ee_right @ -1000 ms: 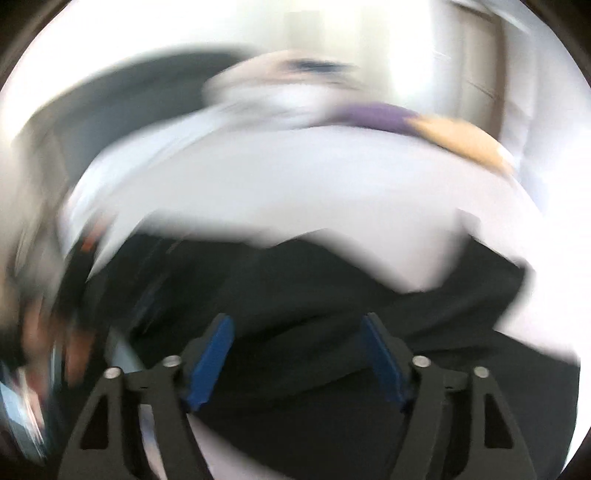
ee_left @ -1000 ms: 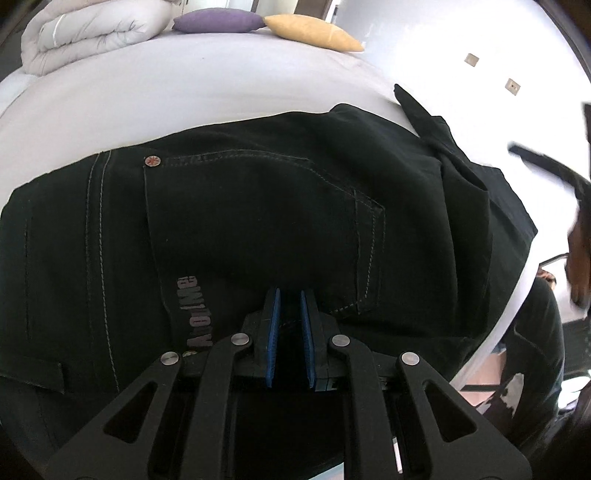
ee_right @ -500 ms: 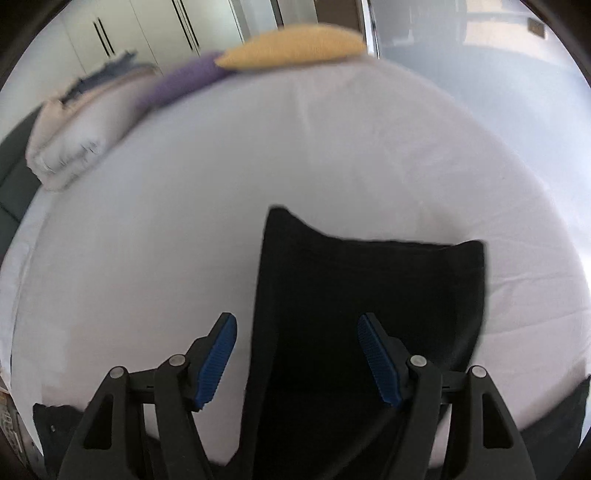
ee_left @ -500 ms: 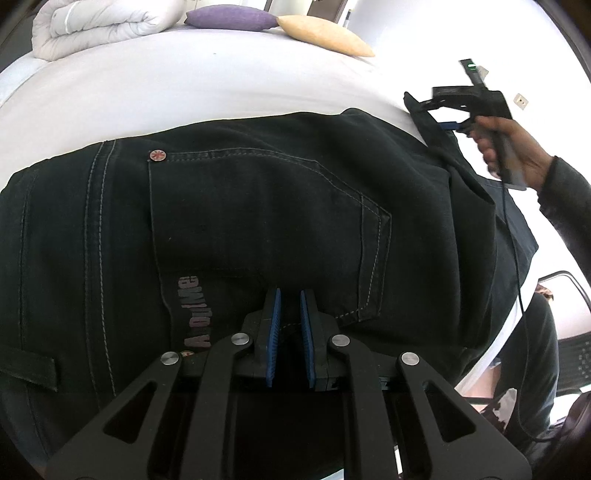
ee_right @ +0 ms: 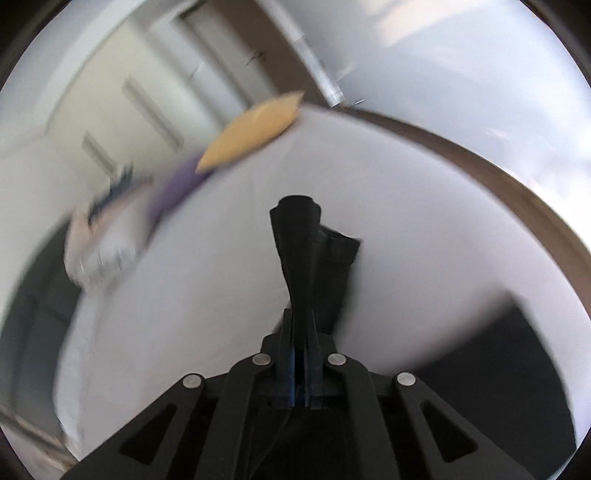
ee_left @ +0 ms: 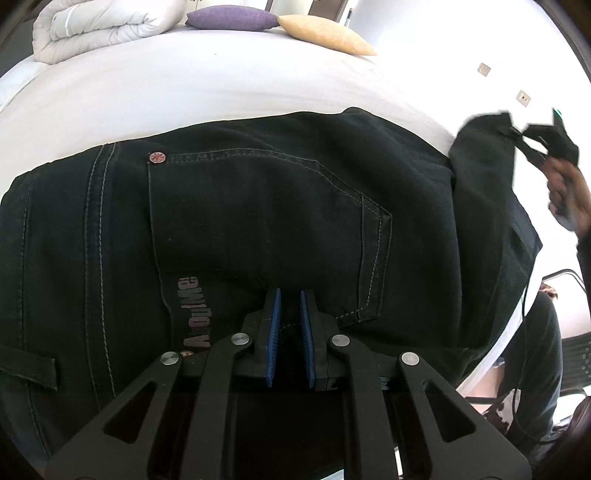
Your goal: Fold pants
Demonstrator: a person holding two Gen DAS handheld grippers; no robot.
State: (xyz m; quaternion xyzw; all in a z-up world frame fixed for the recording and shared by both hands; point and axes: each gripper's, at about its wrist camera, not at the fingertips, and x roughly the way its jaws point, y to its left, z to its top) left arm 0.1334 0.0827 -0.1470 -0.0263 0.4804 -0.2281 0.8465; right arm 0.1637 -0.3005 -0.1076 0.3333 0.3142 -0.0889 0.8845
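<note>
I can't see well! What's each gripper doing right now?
Left gripper: nearly shut on the pants.
Right gripper: shut on the pants' leg end.

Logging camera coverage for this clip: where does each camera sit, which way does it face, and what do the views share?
Left wrist: on the left gripper, low over the black pants, facing the pillows; the person's right hand shows.
Right wrist: on the right gripper, clamping a lifted pant leg, facing across the bed.
Shared: pants, bed, yellow pillow.
</note>
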